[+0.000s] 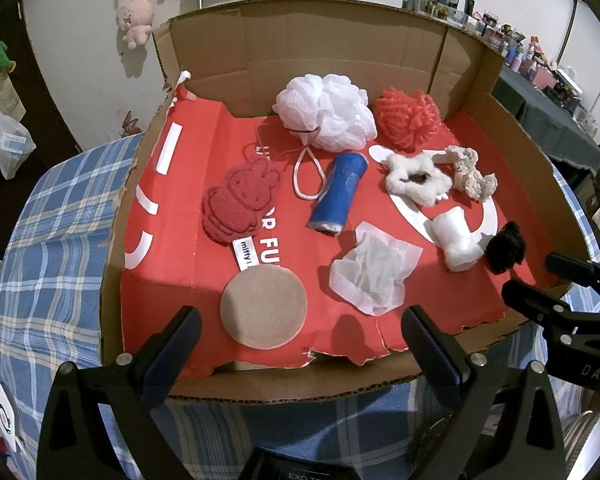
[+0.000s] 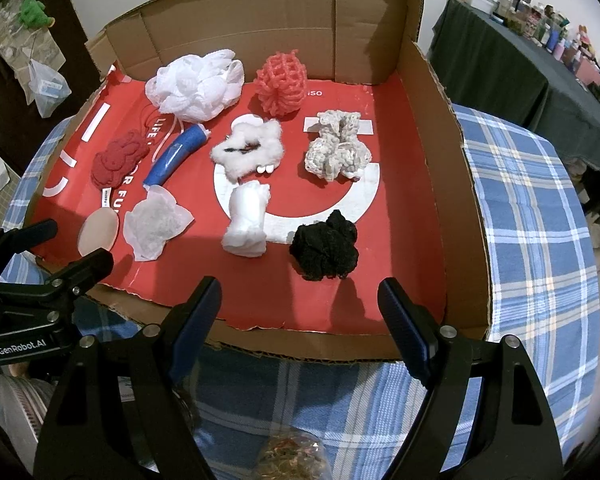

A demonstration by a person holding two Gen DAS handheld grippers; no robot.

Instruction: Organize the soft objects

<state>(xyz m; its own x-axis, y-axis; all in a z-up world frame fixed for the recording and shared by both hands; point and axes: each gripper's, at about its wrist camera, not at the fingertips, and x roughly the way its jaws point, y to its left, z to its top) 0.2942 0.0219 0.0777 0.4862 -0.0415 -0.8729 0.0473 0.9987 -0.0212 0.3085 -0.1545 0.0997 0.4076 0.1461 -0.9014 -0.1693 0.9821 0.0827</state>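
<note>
Cardboard tray, red-lined, sits on a plaid tablecloth. Soft things lie spread across it in loose rows, apart from one another: white mesh pouf, coral pouf, cream crochet scrunchie, black scrunchie, blue roll, round tan pad. Left gripper and right gripper hover at the near edge, jaws wide, holding nothing. This fits either a spread awaiting sorting or one already laid out; pictures don't settle it.
</note>
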